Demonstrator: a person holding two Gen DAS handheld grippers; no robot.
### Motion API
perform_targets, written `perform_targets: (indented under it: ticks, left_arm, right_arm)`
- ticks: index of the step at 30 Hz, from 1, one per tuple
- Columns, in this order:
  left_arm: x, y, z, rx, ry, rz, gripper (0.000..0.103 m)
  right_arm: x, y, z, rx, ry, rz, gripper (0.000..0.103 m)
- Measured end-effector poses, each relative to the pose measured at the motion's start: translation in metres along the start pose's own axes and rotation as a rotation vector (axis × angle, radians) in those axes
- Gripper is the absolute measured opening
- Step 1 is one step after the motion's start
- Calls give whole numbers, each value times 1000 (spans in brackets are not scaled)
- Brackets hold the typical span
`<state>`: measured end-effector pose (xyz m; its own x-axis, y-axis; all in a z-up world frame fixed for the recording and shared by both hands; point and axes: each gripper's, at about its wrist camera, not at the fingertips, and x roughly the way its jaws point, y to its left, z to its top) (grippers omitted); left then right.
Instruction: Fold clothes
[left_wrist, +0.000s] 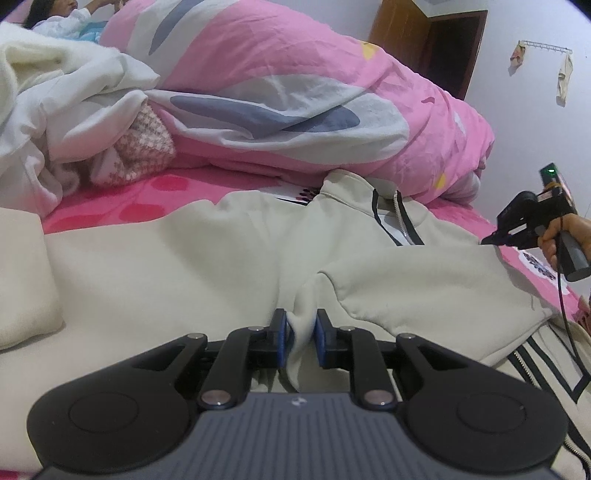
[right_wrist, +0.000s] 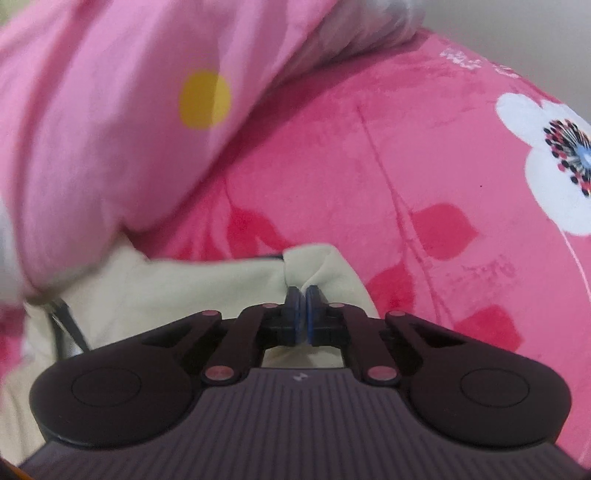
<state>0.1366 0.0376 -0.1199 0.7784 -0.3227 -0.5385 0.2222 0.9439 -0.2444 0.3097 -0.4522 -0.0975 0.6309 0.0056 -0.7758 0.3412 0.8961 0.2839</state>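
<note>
A cream zip-up jacket (left_wrist: 184, 258) with black trim lies spread on the bed, its collar and zipper (left_wrist: 400, 218) toward the far side. My left gripper (left_wrist: 301, 332) is shut on a raised fold of its cream fabric near the middle. At the right edge of the left wrist view a hand (left_wrist: 554, 236) holds my right gripper (left_wrist: 484, 242), whose tips meet the jacket's far right edge. In the right wrist view that gripper (right_wrist: 303, 293) has its pads pressed together on a bunched corner of the jacket (right_wrist: 166, 288).
A bulky pink quilt (left_wrist: 295, 74) (right_wrist: 92, 129) lies heaped just behind the jacket. The pink flowered sheet (left_wrist: 129, 206) (right_wrist: 406, 166) shows around it. White bedding (left_wrist: 55, 92) is piled at the left. A person (left_wrist: 55, 14) sits far back left. A cable (left_wrist: 565, 314) hangs from the right gripper.
</note>
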Motion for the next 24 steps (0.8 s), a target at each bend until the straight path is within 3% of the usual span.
perform_targets:
  ticks: [5, 11, 15, 17, 21, 24]
  left_arm:
    - [0, -2, 0, 9, -2, 12, 16]
    - [-2, -6, -2, 37, -4, 34, 16]
    - [-2, -6, -2, 44, -5, 39, 16]
    - [-2, -6, -2, 42, -5, 38, 16]
    - [-2, -6, -2, 39, -4, 36, 16]
    - [-2, -5, -1, 38, -2, 35, 16]
  right_arm:
    - [-10, -21, 2, 139, -110, 80, 1]
    - [15, -38, -7, 251, -193, 147, 0]
    - [35, -45, -11, 319, -189, 173, 0]
    - [25, -50, -10, 338, -229, 202, 1]
    - [-26, -54, -7, 220, -322, 215, 2]
    - [-48, -44, -12, 26, -225, 230, 2]
